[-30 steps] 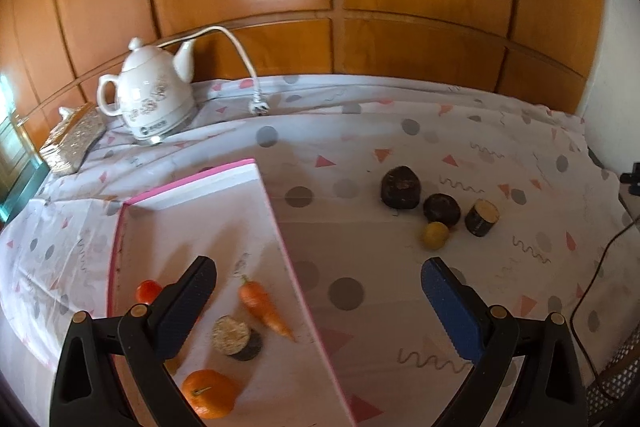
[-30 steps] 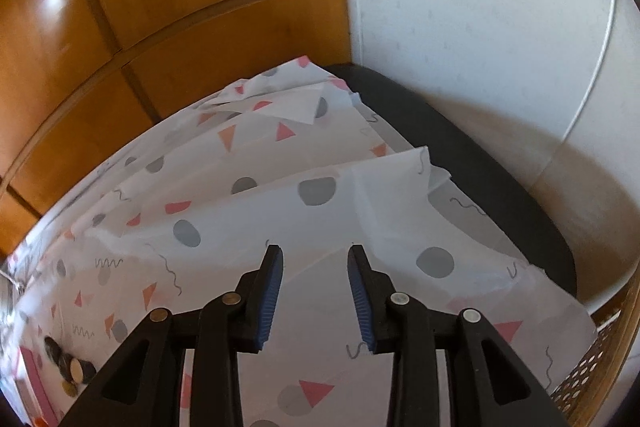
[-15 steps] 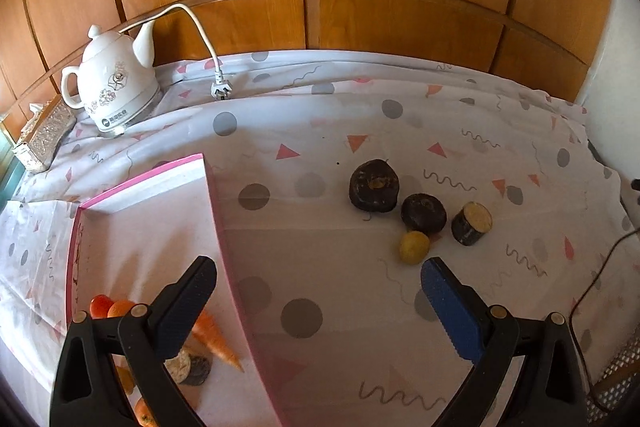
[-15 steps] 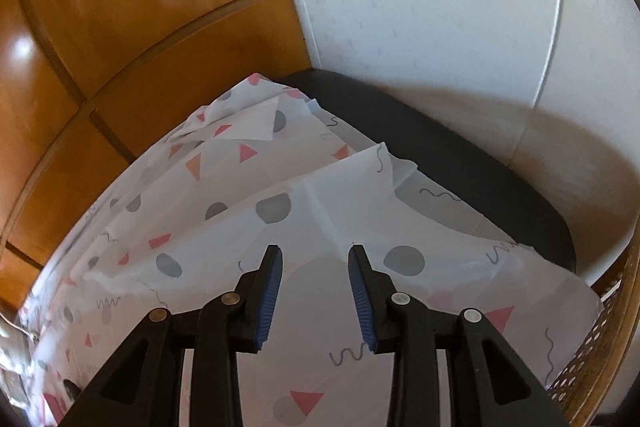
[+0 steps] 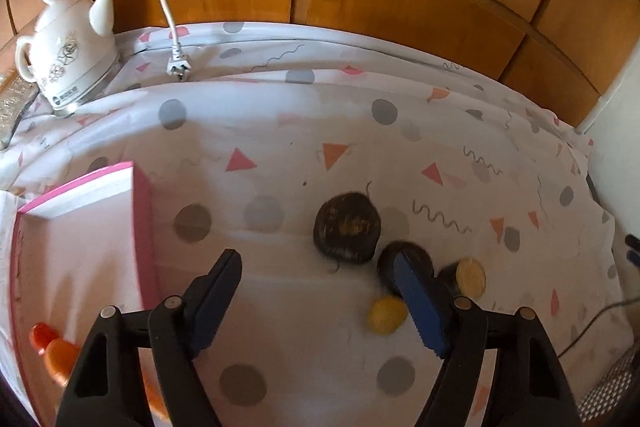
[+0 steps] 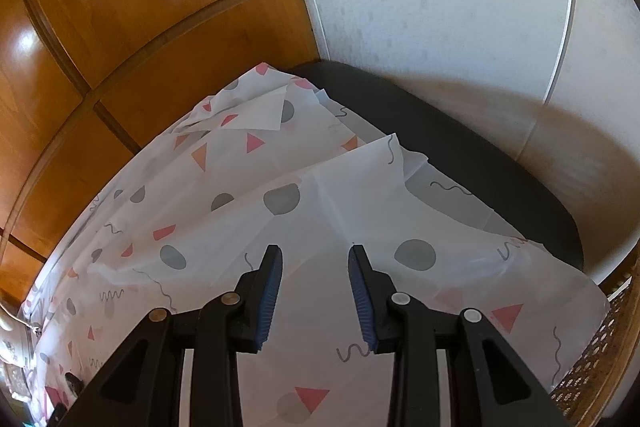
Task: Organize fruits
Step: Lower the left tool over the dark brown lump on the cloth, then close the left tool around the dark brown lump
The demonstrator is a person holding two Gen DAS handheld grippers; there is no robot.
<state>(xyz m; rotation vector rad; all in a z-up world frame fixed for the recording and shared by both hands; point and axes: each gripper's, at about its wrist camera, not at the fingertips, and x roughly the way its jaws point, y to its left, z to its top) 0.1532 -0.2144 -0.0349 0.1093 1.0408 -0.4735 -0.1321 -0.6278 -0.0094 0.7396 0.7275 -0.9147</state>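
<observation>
On the smooth patterned tablecloth (image 5: 320, 131): round dark fruit (image 5: 346, 227); perhaps lemon (image 5: 387, 314).

My right finger (image 5: 418, 307) covers part of the dark fruit (image 5: 416, 257); orange pieces (image 5: 54, 351) in the pink tray (image 5: 142, 227), perhaps carrots, hide behind my left finger.
</observation>
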